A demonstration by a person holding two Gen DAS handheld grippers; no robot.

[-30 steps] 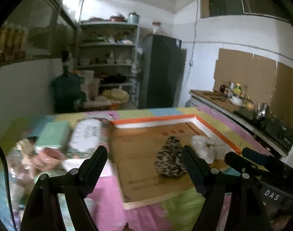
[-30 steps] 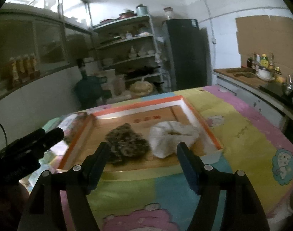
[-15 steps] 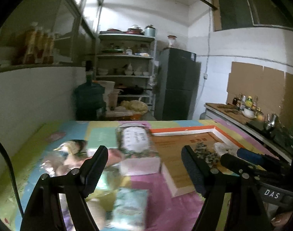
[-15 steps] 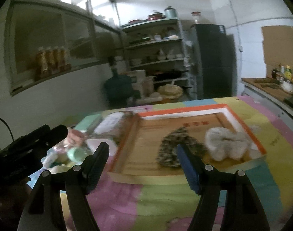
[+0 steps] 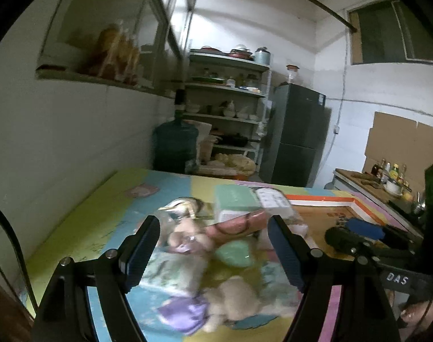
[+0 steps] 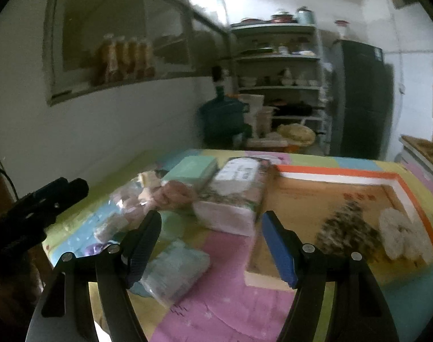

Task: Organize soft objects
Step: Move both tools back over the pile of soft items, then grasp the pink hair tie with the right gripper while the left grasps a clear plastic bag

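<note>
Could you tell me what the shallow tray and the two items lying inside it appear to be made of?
Tray: apparently cardboard, with a matte brown floor and an orange and white printed rim. Speckled item: seemingly fuzzy fabric, dark and light mottled pile with a ragged outline. White item: probably fluffy plush, puffy lobes; blur leaves it uncertain.

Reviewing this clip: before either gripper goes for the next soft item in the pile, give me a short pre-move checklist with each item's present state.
1. Left gripper open, nothing between its fingers: ok.
2. Right gripper open, nothing held: ok.
3. Orange-rimmed cardboard tray has bare floor left: ok; it holds only the leopard-print scrunchie and the white fluffy scrunchie.
4. Pile of soft items lies ahead of the left gripper: ok.
5. Single target separable from its neighbours: cannot tell; the picture is blurred.
6. Clear-wrapped pale green packet unobstructed: ok.
</note>
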